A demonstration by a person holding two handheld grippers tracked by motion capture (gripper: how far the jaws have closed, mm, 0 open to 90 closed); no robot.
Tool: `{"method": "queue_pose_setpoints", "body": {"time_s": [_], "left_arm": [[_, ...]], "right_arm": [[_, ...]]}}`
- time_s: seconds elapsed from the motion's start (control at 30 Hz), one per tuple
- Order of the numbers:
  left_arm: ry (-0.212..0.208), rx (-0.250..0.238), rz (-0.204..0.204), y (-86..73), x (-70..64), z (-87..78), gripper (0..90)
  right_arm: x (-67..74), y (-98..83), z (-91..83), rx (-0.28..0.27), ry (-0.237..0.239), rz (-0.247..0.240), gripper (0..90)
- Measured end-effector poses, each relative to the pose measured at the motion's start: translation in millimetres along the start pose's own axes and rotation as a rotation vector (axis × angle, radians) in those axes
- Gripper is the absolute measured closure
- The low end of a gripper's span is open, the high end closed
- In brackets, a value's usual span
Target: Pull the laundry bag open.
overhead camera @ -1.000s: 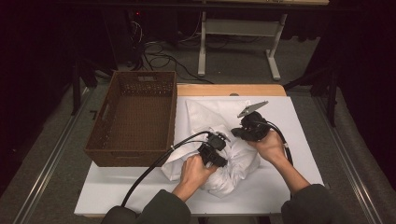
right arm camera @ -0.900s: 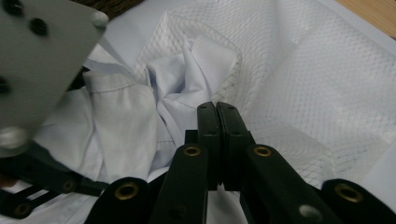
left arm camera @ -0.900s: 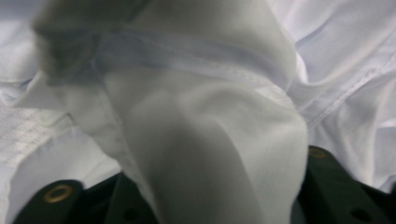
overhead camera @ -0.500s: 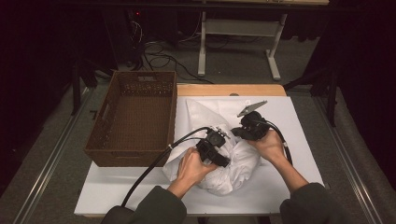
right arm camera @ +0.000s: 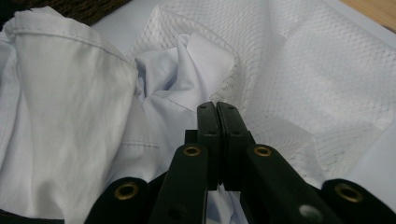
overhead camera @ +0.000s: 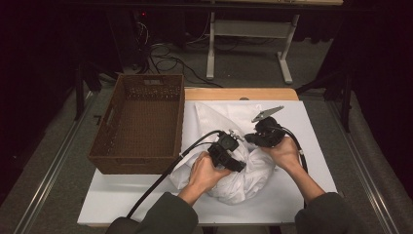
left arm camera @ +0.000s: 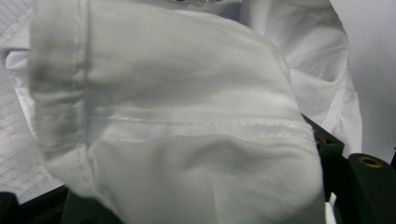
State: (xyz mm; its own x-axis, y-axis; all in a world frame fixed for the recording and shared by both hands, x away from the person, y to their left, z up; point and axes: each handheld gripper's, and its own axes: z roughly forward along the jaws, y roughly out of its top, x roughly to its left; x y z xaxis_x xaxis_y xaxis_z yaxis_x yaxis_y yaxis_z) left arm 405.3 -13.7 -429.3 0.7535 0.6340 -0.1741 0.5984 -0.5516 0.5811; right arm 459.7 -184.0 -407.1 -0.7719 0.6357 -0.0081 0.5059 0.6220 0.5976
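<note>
- Since the earlier high view, the left gripper [overhead camera: 225, 152] has been rising a little off the white garment [overhead camera: 243, 173], and its fingers have just been opening; in the left gripper view a hemmed fold of the white garment [left arm camera: 187, 140] is lying between and in front of them, draped rather than pinched, so the fingers are reading as released.
- Left of those fingers, the brown wicker basket [overhead camera: 139, 124] is sitting with nothing inside it, its near wall just beside the bundle and overhanging the tabletop [overhead camera: 122, 195].
- Under and ahead of both sets of fingers, the garment is lying bunched on the tabletop, partly on a white mesh bag [right arm camera: 303, 70] that is spreading out beyond it toward the far edge.
- To the right, the right gripper [overhead camera: 263, 136] is resting against the far side of the bundle with its fingers [right arm camera: 217, 135] clenched together; whether any cloth is caught between them I cannot tell, since they are looking pressed flat on each other.
- By my judgement the step in hand is regrasping: the left hand is letting go of one fold to find a better hold while the right is steadying the pile.
- Next, the left fingers would need to be closing on a firm hem or seam beneath them before the bundle is being lifted or pushed toward the mesh bag or the basket.
</note>
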Motion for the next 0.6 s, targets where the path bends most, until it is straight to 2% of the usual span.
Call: {"method": "queue_pose_setpoints", "body": {"time_s": [0.1, 0.2, 0.23, 0.3, 0.33, 0.37, 0.4, 0.43, 0.47, 0.5, 0.53, 0.6], "left_arm": [[0.007, 0.005, 0.011, 0.5, -7.2, -1.3, 33.6], [0.034, -0.007, 0.056, 5.4, -21.9, -6.5, 35.0], [0.032, -0.014, 0.068, 7.7, -26.0, -8.2, 43.7], [0.035, -0.014, 0.077, 10.9, -30.9, -7.2, 54.6], [0.016, 0.003, 0.078, 10.6, -32.2, 1.0, 60.8], [0.016, 0.003, 0.078, 10.6, -32.2, 1.0, 66.7], [0.008, 0.012, 0.084, 9.5, -32.3, 6.9, 66.7], [0.002, 0.016, 0.078, 6.4, -30.1, 18.1, 75.4], [0.002, 0.016, 0.078, 6.4, -30.1, 18.1, 77.7], [0.001, -0.005, 0.045, 3.8, -22.7, 26.4, 79.2], [0.001, -0.005, 0.045, 3.8, -22.7, 26.4, 80.3], [0.010, -0.023, -0.007, 2.3, -12.5, 33.2, 81.3]], "right_arm": [[-1.7, -0.8, -0.6, -0.005, 0.003, -0.002, 90.0], [-2.2, 0.4, 0.5, -0.005, 0.008, 0.006, 90.0], [-2.3, 0.8, 1.4, -0.010, 0.009, -0.011, 90.0], [-0.9, 0.7, 1.3, -0.016, 0.013, -0.007, 90.0], [-0.7, 0.6, 0.4, -0.013, 0.012, -0.009, 90.0], [-1.0, 0.4, -0.4, -0.014, 0.013, -0.016, 90.0], [-1.0, 0.4, -0.4, -0.014, 0.013, -0.016, 90.0], [-0.9, 0.0, -1.8, -0.019, 0.014, -0.012, 90.0], [-0.9, 0.0, -1.8, -0.019, 0.014, -0.012, 90.0], [-1.3, -0.5, -3.1, -0.016, 0.010, -0.014, 90.0], [-1.3, -0.5, -3.1, -0.016, 0.010, -0.014, 90.0], [-0.3, -0.5, -3.0, -0.013, 0.013, -0.003, 90.0]]}}
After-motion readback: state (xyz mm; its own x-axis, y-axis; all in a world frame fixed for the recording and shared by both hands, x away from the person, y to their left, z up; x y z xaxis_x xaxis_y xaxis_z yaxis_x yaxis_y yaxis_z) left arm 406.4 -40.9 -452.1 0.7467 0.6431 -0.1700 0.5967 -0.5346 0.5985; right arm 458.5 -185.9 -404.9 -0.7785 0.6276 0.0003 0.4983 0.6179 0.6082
